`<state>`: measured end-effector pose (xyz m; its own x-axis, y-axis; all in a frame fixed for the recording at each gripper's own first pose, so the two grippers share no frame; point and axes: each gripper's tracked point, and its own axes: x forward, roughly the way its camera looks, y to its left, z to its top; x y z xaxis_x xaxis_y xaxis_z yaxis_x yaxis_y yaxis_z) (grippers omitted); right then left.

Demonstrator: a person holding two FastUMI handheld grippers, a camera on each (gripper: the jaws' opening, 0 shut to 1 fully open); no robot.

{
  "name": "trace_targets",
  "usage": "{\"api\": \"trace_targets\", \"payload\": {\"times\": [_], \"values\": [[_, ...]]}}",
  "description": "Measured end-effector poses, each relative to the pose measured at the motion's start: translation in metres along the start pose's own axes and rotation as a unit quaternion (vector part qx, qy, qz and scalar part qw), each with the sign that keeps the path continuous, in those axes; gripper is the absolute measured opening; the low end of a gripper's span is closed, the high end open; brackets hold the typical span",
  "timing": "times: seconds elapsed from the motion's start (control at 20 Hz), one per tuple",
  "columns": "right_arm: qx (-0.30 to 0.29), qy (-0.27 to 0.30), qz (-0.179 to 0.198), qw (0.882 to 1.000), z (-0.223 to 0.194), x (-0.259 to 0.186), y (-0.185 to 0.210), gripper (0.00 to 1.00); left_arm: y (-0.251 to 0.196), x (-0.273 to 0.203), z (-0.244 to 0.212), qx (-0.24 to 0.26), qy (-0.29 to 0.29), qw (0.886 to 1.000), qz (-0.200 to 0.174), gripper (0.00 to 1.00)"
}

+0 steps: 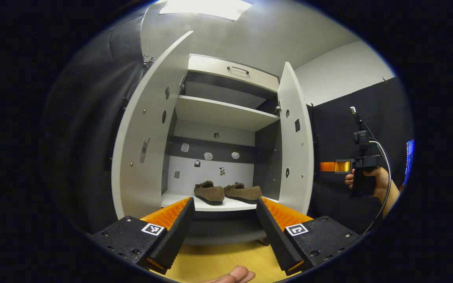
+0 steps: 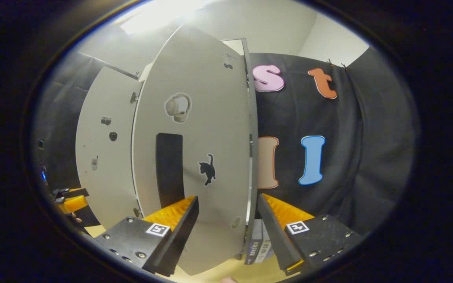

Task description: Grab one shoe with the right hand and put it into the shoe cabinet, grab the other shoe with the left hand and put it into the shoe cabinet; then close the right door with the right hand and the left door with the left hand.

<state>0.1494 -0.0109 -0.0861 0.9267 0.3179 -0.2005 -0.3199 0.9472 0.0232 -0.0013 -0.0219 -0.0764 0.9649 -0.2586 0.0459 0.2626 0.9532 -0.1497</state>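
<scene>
Two brown fuzzy shoes (image 1: 226,192) sit side by side on the bottom shelf (image 1: 179,199) of the white shoe cabinet. Both doors stand open: the left door (image 1: 148,133) and the right door (image 1: 295,145). My left gripper (image 1: 224,204) is open in front of the shelf with nothing between its fingers. To the right of the right door, a hand holds my right gripper (image 1: 334,166). In the right gripper view that gripper (image 2: 227,201) is open, close to the right door (image 2: 207,129), whose vertical edge stands just inside its right-hand finger. I cannot tell whether they touch.
Inside the cabinet are an upper shelf (image 1: 222,112) and a drawer with a handle (image 1: 237,69). The floor (image 1: 218,259) is yellow wood. The left door (image 2: 102,157) shows beyond the right one. Black cloth hangs on both sides. Book-like spines (image 2: 256,245) stand low by the door.
</scene>
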Motion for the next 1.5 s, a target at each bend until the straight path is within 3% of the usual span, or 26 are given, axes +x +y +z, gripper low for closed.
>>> {"api": "trace_targets", "payload": {"times": [0.2, 0.25, 0.55, 0.6, 0.65, 0.7, 0.75, 1.05, 1.5], "values": [[0.016, -0.001, 0.036, 0.999, -0.009, 0.005, 0.042, 0.93, 0.014, -0.027, 0.004, 0.024, 0.005, 1.000, 0.014, 0.96], [0.023, -0.001, 0.043, 0.999, -0.012, 0.005, 0.051, 0.97, 0.022, -0.036, 0.006, 0.031, 0.008, 0.999, 0.024, 0.96], [0.032, -0.019, 0.048, 0.998, -0.017, -0.012, 0.059, 0.96, 0.093, -0.055, 0.024, 0.049, 0.010, 0.994, 0.098, 0.96], [0.036, -0.020, 0.049, 0.998, -0.018, -0.016, 0.060, 0.95, 0.106, -0.060, 0.026, 0.048, 0.009, 0.992, 0.113, 0.92], [0.039, -0.022, 0.047, 0.998, -0.019, -0.021, 0.058, 0.94, 0.119, -0.065, 0.027, 0.048, 0.008, 0.991, 0.127, 0.96], [0.039, -0.024, 0.047, 0.998, -0.020, -0.026, 0.056, 0.96, 0.130, -0.072, 0.027, 0.050, 0.011, 0.989, 0.137, 0.99], [0.039, -0.025, 0.047, 0.998, -0.023, -0.030, 0.057, 0.96, 0.140, -0.076, 0.028, 0.052, 0.012, 0.988, 0.147, 0.93], [0.030, -0.022, 0.052, 0.998, -0.039, -0.047, 0.059, 0.96, 0.207, -0.090, 0.035, 0.072, 0.027, 0.977, 0.198, 0.96], [0.013, -0.028, 0.062, 0.998, -0.050, -0.073, 0.068, 0.96, 0.268, -0.042, 0.058, 0.112, -0.005, 0.972, 0.208, 0.92]]}}
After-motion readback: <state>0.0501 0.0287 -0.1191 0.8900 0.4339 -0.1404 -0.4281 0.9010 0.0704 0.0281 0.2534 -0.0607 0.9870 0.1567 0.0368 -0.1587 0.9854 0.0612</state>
